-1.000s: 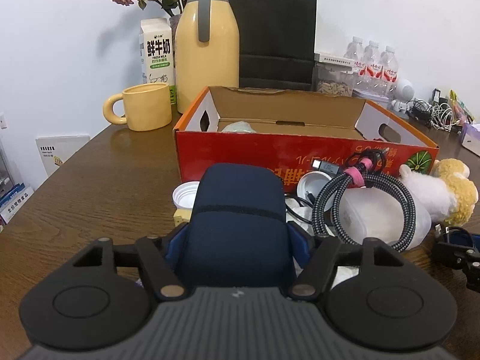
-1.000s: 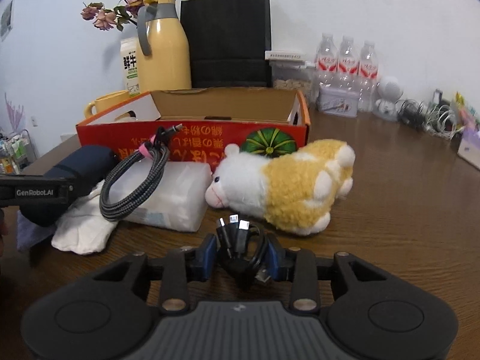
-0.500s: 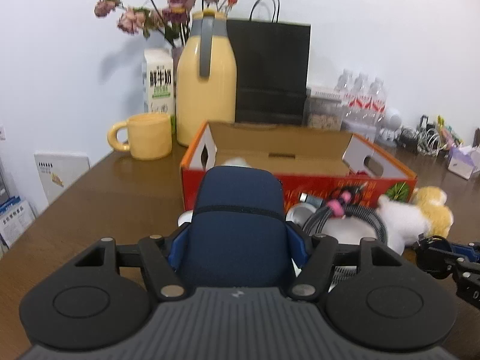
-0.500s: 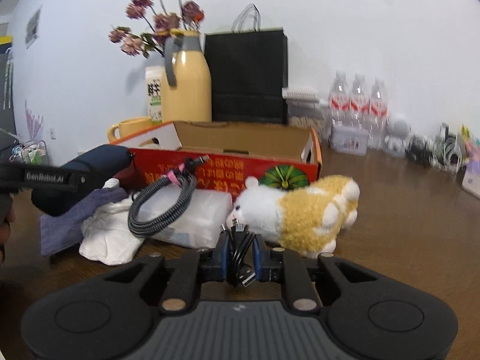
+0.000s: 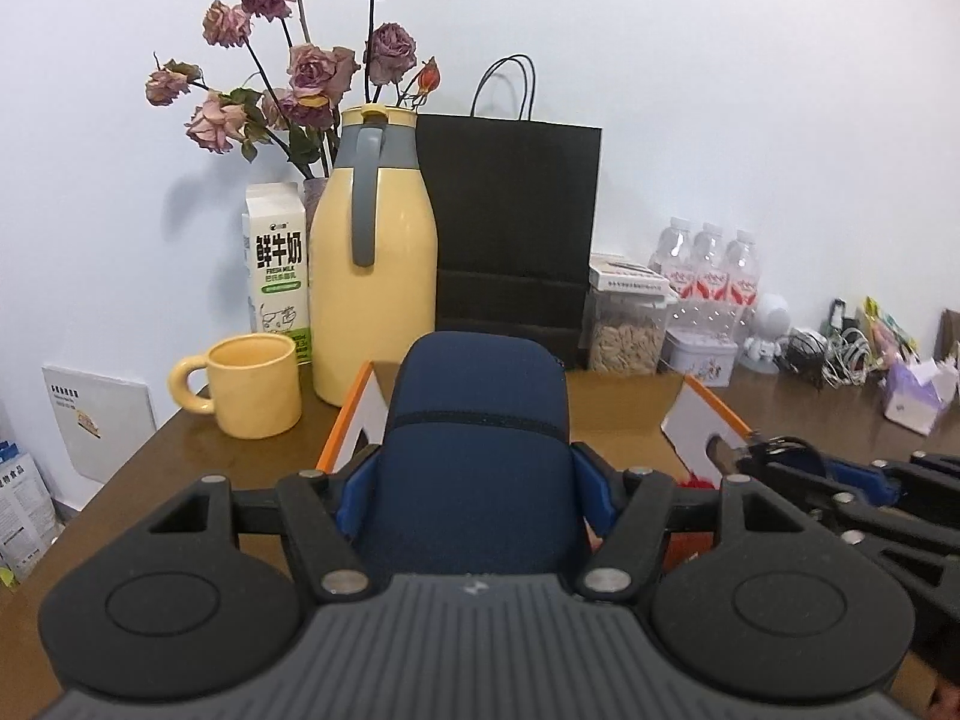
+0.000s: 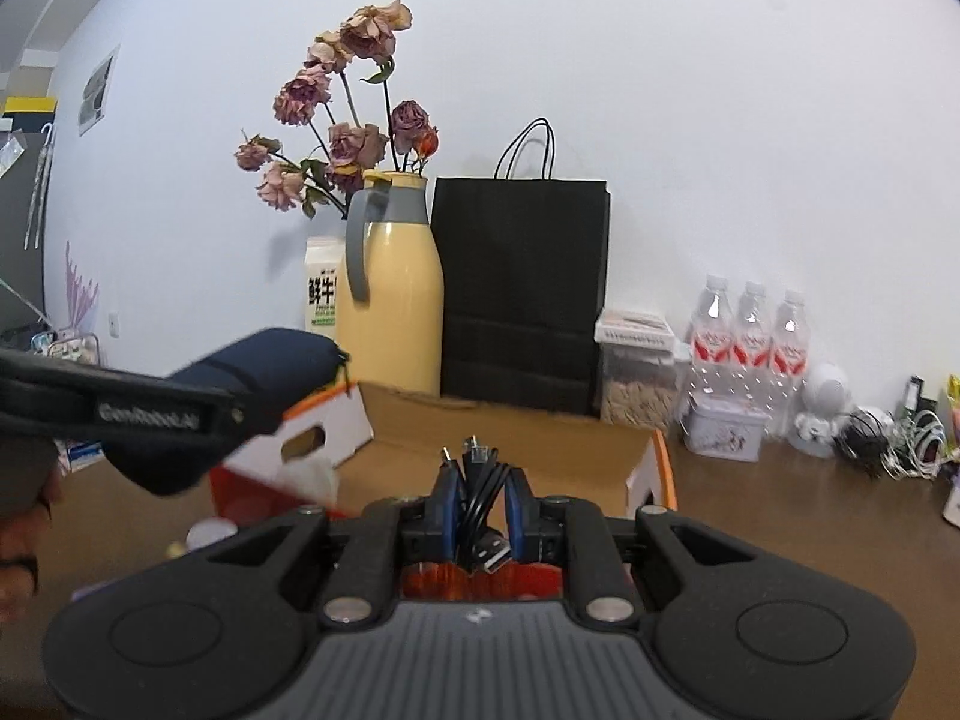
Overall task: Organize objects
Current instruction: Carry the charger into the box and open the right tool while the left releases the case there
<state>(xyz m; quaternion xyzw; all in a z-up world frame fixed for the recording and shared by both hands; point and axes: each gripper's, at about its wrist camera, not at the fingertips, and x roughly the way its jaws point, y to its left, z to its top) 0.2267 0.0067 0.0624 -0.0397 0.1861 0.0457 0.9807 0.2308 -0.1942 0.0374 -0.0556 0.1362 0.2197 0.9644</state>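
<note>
Navy fabric is filling the left gripper [image 5: 474, 480]: its jaws are clamping the soft pouch [image 5: 474, 444] across its width, holding it in the air near the cardboard box [image 5: 699, 414]. It looks light and squashy, so a hold across the middle should be serving well. The right gripper [image 6: 478, 510] has just been closing its jaws, and they are now pinching the bundled black cable [image 6: 480, 498] narrowly between the blue pads [image 6: 447, 507]; the bundle is limp and likely to slip or uncoil, so gripping all strands together is safest. Beyond, on the table [image 6: 780, 516], the yellow jug [image 5: 375, 294] and black paper bag [image 5: 510, 228] are standing against the wall.
</note>
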